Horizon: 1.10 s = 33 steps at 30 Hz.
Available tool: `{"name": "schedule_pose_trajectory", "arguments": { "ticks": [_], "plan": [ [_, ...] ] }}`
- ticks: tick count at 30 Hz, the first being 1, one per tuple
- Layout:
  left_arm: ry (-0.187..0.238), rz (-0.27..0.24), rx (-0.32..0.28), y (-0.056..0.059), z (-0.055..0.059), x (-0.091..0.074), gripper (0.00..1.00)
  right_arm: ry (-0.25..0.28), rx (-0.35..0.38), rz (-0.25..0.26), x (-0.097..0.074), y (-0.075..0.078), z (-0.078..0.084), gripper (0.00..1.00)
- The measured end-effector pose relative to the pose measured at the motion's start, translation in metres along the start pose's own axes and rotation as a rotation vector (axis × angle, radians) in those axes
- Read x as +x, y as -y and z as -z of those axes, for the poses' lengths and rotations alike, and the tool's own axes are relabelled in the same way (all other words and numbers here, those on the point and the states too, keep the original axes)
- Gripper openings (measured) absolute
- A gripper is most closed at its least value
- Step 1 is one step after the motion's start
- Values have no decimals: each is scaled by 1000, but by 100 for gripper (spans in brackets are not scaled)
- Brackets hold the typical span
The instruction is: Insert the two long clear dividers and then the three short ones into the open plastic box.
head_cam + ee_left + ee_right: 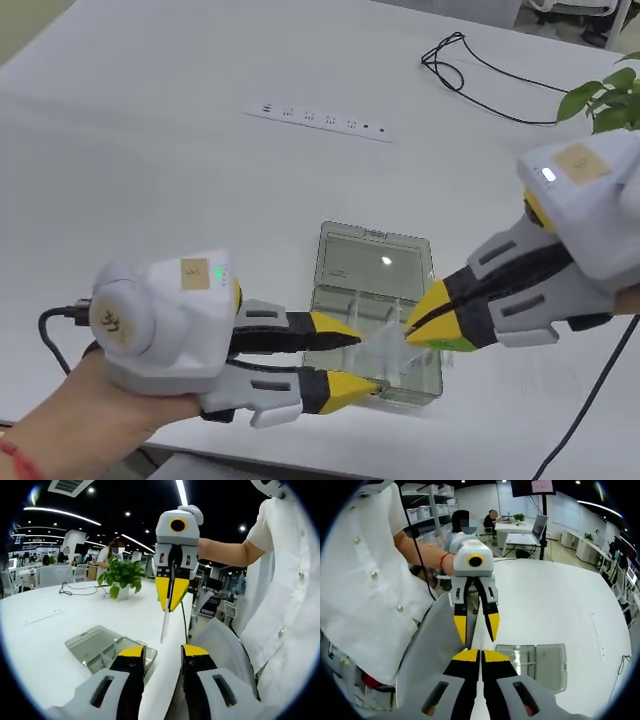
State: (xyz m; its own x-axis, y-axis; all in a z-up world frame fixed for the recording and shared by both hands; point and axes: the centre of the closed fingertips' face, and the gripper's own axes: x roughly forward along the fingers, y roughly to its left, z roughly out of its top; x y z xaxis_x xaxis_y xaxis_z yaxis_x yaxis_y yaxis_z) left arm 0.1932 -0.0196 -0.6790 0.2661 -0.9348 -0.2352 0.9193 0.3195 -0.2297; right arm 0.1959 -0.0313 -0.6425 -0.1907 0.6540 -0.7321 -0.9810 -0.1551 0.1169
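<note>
Head view, right gripper (412, 322) pinching divider (386, 346), left gripper (363, 360) spread, power strip (318, 120) beyond box (372, 262)

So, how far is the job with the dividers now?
Done: the open plastic box already shows some clear walls splitting its base into compartments; I cannot count them. In hand: the right gripper is shut on a clear divider above the box's near end, and the left gripper is open beside it. Left: seating this piece, then any others not yet in.
</note>
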Motion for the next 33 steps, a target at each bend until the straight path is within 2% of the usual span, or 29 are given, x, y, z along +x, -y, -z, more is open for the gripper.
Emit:
{"name": "schedule_pose_trajectory", "arguments": {
  "ticks": [6,10,13,22,29,33],
  "plan": [
    [-8,-51,-5,-10,7,-8,38,1,4,33,3,14,1,2],
    [-28,-85,-10,-18,16,-10,46,-3,10,68,6,26,3,2],
    [-42,-103,-7,-22,21,-11,57,2,20,83,9,33,3,2],
    [-97,-156,16,-37,41,-15,81,9,57,126,30,62,14,2],
    [-107,-177,4,-44,49,-14,95,18,84,144,51,81,32,2],
    [-104,-185,-3,-46,52,-14,100,11,88,139,63,85,39,2]
  ]
}}
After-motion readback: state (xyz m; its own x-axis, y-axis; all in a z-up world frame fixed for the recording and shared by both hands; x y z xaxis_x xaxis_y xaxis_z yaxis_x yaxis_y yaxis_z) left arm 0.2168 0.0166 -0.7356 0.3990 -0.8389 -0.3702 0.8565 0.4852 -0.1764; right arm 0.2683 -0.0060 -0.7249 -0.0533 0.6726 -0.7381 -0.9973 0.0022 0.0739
